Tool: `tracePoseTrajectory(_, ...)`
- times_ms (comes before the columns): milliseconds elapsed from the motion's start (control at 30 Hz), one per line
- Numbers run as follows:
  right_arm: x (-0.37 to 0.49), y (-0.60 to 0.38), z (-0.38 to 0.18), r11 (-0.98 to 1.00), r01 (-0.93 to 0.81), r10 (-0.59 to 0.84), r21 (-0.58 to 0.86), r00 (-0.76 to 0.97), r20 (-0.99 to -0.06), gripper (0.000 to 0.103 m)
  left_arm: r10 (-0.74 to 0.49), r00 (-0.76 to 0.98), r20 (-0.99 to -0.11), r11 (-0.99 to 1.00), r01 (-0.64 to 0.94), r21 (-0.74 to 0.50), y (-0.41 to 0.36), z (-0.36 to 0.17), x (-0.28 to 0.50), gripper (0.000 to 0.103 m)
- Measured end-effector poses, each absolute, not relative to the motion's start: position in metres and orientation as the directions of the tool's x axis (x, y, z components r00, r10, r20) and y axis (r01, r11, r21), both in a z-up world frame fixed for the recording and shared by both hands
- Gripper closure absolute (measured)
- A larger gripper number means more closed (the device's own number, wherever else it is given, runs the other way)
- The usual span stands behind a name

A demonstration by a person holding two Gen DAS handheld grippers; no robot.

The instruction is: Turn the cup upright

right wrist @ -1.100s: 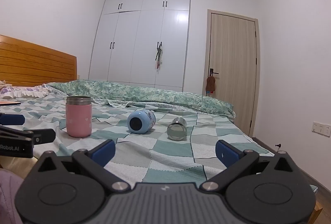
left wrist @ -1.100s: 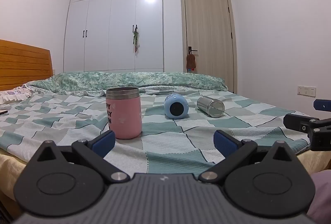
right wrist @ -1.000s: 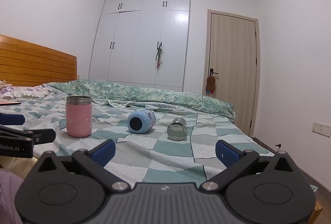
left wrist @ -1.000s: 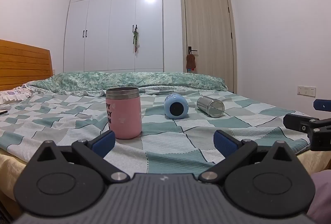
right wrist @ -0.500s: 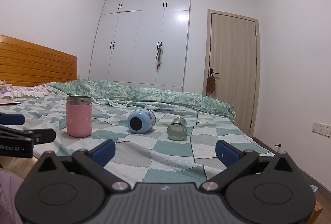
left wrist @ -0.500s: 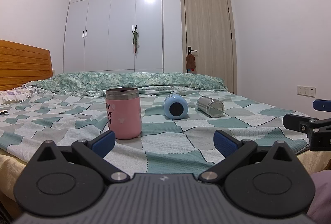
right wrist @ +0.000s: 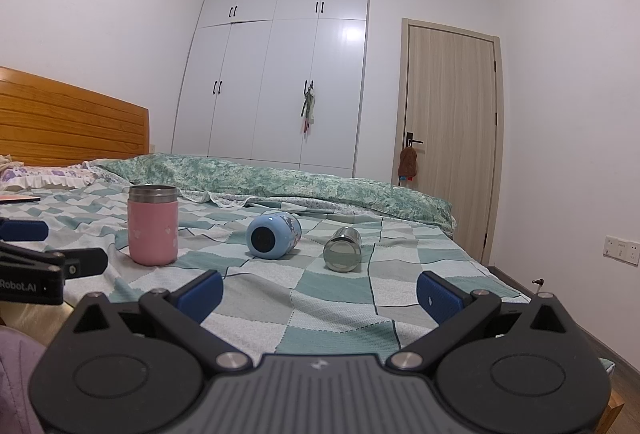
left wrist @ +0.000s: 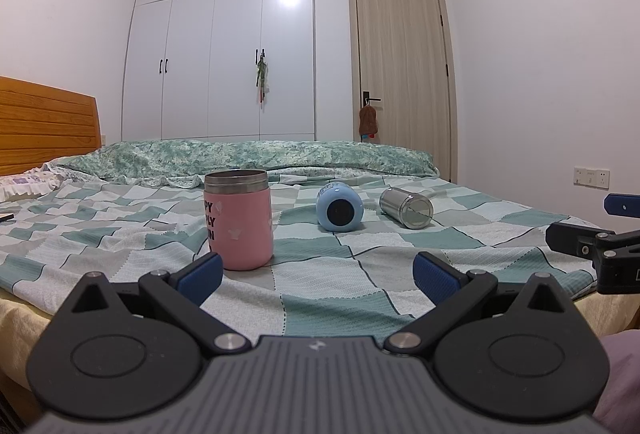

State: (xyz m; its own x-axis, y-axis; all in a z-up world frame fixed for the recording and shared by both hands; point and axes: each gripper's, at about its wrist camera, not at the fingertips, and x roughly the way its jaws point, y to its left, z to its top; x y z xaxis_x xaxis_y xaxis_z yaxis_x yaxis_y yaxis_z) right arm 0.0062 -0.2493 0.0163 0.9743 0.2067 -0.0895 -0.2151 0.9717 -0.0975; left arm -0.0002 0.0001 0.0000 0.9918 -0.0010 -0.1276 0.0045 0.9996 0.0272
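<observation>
Three cups [left wrist: 339, 211] on checked bedspread [left wrist: 320, 298], white wardrobe [left wrist: 224, 45] behind

change: none visible | left wrist view: same framing as before | right wrist view: same framing as before

A white wardrobe [left wrist: 218, 45] and a pale wooden door [left wrist: 402, 81] filled the far wall. A wooden headboard [right wrist: 68, 121] stood left of the bed [right wrist: 340, 290].
</observation>
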Motion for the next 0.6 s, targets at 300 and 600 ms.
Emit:
tracePoseTrajectory(300,0.0059,-0.2491,0.0164,0.972,-0.215,0.207,-0.098,0.974,-0.09,0.0,-0.002,0.992,-0.126,1.0,0.006,0.027,0.0,0.0001,-0.0008,0.0)
tracePoseTrajectory(600,0.0058,-0.2485,0.0163,0.972,-0.215,0.206,-0.099,0.974,-0.09,0.0,-0.004,0.992,-0.125,1.0,0.007,0.026,-0.0021,0.0018,-0.0016,0.0)
